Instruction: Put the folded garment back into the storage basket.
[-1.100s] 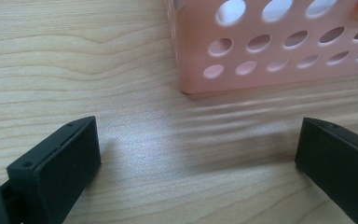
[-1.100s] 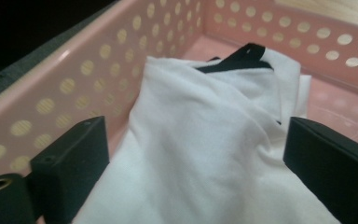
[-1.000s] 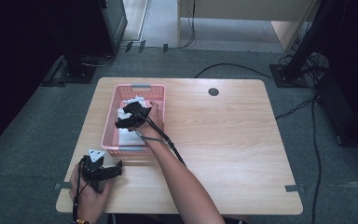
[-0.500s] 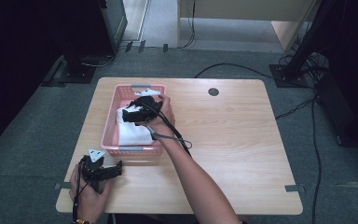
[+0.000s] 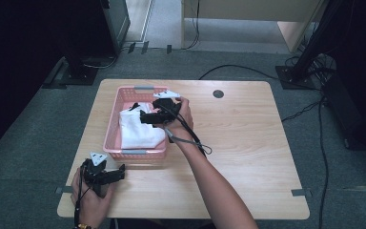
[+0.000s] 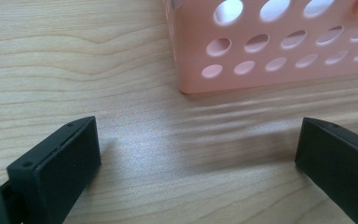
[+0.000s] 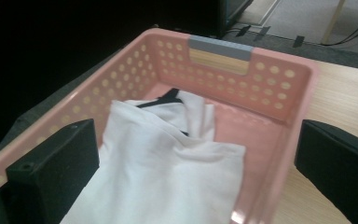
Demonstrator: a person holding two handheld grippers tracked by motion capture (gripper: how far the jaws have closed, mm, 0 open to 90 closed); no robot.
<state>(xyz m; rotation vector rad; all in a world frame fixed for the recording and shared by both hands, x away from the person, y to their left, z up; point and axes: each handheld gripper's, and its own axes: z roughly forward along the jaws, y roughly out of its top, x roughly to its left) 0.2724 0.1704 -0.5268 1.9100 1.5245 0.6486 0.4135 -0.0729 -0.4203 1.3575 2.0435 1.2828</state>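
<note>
A pink perforated basket (image 5: pixel 110 125) stands on the left half of the wooden table (image 5: pixel 248 143). A white cloth (image 5: pixel 138 131) with a bit of black trim lies folded inside it. My right gripper (image 5: pixel 144 117) hovers over the basket's right side, pointing left. In the right gripper view its jaws stand wide apart above the white cloth (image 7: pixel 168 172) and the basket (image 7: pixel 279 65), holding nothing. My left gripper (image 5: pixel 112 174) rests low at the table's front left, just before the basket's near corner (image 6: pixel 191 70). It is open (image 6: pixel 198 140) over bare wood.
A small dark round spot (image 5: pixel 218 94) marks the table's far edge. The right gripper's cable (image 5: pixel 198 143) trails across the table beside the forearm. Black stands and cables sit on the grey floor around the table.
The right gripper has drifted right and slightly farther back over the basket. The cloth lies in the basket. The left gripper has stayed put.
</note>
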